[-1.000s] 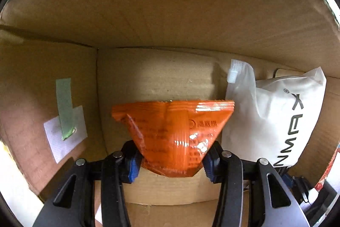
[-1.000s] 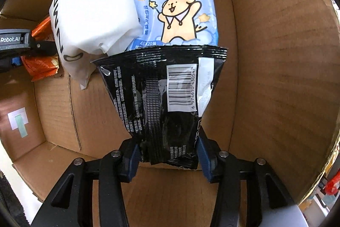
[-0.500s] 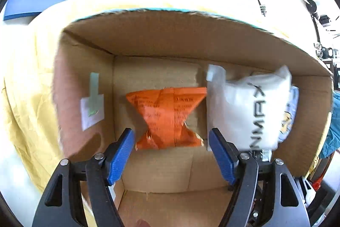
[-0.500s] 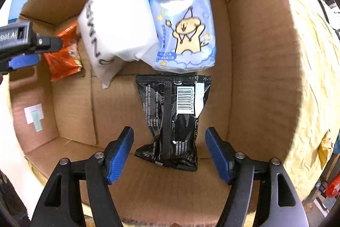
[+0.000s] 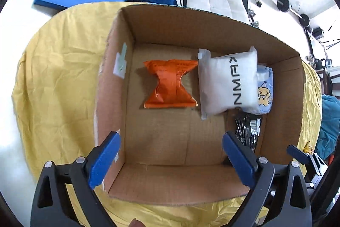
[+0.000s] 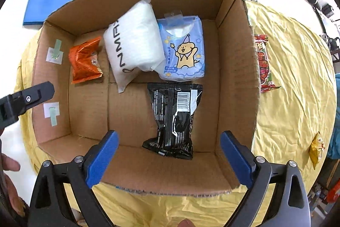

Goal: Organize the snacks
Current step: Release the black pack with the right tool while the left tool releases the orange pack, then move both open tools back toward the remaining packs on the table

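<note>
A: Since the earlier frames both packets have left the claws. The orange snack packet (image 5: 170, 84) that was pinched in the left claw (image 5: 170, 161) now lies flat on the box floor, and the black snack packet (image 6: 174, 118) has dropped out of the right claw (image 6: 170, 161) the same way. Both claws have just been opening and now stand spread wide with nothing between the blue pads, above the cardboard box (image 6: 235, 69), which showed only its inside walls before.

B: How do the packets look?

A: The orange one is glossy foil, pinched at the waist like a bow. The black one is crinkled film with a white barcode patch, seam up, lying towards the box's near right side.

B: Any room left?

A: The near left of the corrugated floor is bare. Further back, a puffy white pouch (image 6: 133, 46) leans over a pale blue pack (image 6: 184, 52) with a cartoon dog.

B: And outside the box?

A: A wrinkled yellow cloth (image 6: 293, 99) covers the table, with a red packet (image 6: 263, 63) just beside the right wall and a small yellow packet (image 6: 317, 148) nearer the edge.
</note>
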`<control>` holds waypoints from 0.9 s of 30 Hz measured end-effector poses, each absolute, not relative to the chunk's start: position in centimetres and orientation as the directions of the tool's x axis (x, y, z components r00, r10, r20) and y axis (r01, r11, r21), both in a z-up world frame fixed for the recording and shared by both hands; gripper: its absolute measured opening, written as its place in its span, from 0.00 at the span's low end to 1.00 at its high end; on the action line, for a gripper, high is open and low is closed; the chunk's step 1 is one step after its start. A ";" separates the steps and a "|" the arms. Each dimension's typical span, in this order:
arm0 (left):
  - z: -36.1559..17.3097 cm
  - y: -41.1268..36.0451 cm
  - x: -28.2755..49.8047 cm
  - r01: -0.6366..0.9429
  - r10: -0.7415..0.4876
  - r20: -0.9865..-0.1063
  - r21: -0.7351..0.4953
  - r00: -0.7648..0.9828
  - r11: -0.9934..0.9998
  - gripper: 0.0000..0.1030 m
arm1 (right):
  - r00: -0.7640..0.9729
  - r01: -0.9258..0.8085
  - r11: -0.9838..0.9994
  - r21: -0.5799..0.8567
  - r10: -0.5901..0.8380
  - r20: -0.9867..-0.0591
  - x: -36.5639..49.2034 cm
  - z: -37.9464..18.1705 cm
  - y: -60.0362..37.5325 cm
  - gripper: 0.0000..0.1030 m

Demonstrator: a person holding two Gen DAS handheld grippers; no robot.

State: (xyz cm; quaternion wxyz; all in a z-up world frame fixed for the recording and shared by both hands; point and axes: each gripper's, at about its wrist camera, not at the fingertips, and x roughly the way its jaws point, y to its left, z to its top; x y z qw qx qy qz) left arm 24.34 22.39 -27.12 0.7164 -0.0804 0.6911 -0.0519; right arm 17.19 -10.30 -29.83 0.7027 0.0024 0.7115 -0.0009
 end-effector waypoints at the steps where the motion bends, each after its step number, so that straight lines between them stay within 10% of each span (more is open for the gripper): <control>1: -26.6 22.6 23.5 -0.039 -0.179 -0.982 -0.181 0.059 0.983 0.96 | -0.003 0.000 1.000 -0.001 -0.001 -1.000 16.8 -29.5 -10.3 0.95; 27: -13.6 21.9 12.3 -0.021 -0.115 -0.919 -0.133 0.378 0.991 0.96 | 0.275 -0.057 0.998 0.037 0.051 -0.960 5.5 -14.2 -11.3 0.95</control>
